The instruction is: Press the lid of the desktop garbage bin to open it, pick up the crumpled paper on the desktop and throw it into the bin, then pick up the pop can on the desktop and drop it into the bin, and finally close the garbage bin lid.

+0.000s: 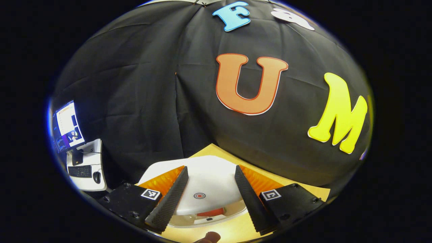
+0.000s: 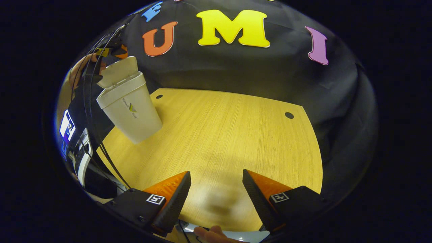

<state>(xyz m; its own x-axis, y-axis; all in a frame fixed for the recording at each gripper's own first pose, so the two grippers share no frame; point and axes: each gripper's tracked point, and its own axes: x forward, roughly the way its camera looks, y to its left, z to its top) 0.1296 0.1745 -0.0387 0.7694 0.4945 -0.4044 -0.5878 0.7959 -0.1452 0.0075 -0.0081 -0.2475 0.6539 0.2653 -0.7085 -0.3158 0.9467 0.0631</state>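
The white garbage bin (image 2: 130,108) stands at the far left of the wooden table (image 2: 229,135), its lid (image 2: 118,71) tilted up and partly open. In the left gripper view the lid (image 1: 206,182) lies right below me, with a small red ring mark (image 1: 199,195) between my fingers. My left gripper (image 1: 211,167) is open, one finger over each side of the lid; I cannot tell if it touches. Something red-orange (image 1: 211,212) shows in the gap under the lid. My right gripper (image 2: 216,172) hangs open over bare table, holding nothing.
A side desk (image 1: 86,167) with a monitor (image 1: 67,126), keyboard and mouse stands beyond the table's left end. The table has two small dark holes (image 2: 289,115) near its back edge. A hand and cables (image 2: 89,101) are beside the bin.
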